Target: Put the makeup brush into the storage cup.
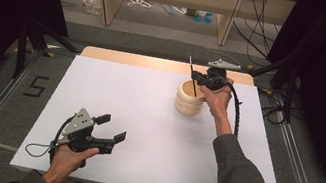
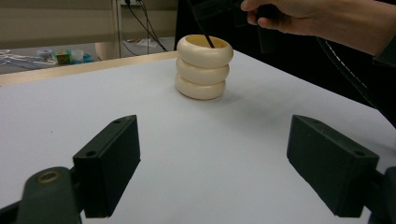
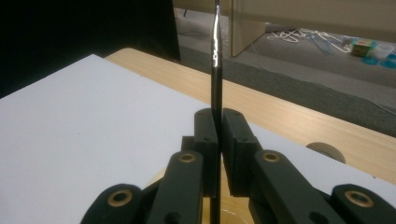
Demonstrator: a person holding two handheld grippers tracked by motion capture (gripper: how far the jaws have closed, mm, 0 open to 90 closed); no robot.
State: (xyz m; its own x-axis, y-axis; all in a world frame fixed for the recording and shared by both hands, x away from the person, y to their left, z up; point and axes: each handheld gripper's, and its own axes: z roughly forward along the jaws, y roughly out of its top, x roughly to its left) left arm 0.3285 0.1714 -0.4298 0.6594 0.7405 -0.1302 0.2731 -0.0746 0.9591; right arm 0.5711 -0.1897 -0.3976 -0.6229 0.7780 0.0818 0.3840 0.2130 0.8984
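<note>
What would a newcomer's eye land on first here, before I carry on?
Probably the cream ringed holder standing far right on the white table, with a thin black stick angled into its mouth. The right gripper is shut on that stick just above the rim. Near the front left, the left gripper rests on the table, jaws open and empty.
</note>
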